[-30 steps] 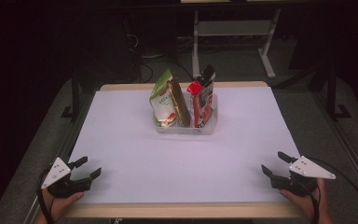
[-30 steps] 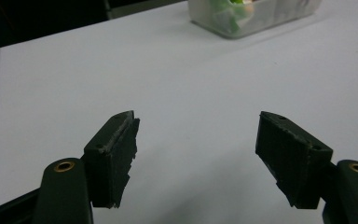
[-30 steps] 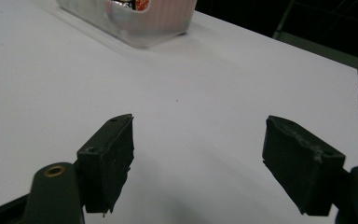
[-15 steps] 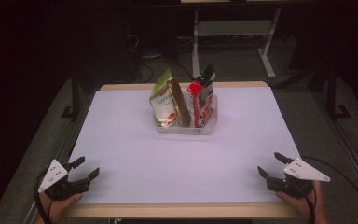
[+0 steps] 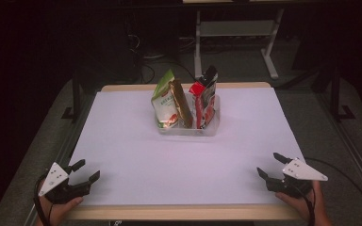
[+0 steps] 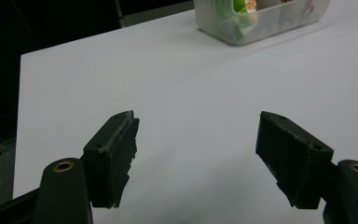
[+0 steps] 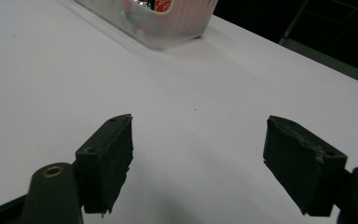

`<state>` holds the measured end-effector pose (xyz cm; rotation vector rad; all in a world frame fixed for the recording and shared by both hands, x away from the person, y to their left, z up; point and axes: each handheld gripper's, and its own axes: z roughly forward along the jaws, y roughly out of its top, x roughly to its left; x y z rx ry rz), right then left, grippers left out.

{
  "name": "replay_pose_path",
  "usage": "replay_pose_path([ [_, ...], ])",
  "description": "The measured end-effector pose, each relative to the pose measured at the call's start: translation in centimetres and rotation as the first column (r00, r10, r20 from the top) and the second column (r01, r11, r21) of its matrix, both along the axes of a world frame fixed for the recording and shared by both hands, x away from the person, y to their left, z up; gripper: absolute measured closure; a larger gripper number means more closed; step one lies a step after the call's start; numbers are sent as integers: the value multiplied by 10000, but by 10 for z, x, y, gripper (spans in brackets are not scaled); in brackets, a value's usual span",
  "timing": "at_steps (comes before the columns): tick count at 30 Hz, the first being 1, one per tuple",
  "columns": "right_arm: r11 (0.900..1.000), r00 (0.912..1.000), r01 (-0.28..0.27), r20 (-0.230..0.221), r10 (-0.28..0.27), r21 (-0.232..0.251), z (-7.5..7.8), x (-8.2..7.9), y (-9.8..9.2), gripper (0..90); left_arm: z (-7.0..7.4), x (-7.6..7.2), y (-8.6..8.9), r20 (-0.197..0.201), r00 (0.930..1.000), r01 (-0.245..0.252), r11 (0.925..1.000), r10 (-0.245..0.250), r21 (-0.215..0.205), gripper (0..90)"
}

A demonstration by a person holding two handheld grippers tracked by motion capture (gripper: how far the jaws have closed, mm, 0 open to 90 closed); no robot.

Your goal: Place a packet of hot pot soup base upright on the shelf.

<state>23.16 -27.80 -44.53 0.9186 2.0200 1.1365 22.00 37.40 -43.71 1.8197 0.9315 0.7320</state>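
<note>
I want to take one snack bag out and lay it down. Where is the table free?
The white table is bare between the bin and both grippers, left and right, and on either side of the bin. It is crowded only inside the bin, where bags stand packed.

A clear bin [image 5: 188,128] of snack packets [image 5: 166,101] stands mid-table [image 5: 122,141], both tools [image 5: 85,172] [image 5: 271,165] gaping near the front edge.
</note>
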Motion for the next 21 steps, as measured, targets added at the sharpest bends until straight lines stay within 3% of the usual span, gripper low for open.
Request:
replay_pose_path([
  [21,10000,10000,-65,-69,65,69,-2,-4,-2,234,0,8,-6,-80,9998,184,9996,-182,214,281],
])
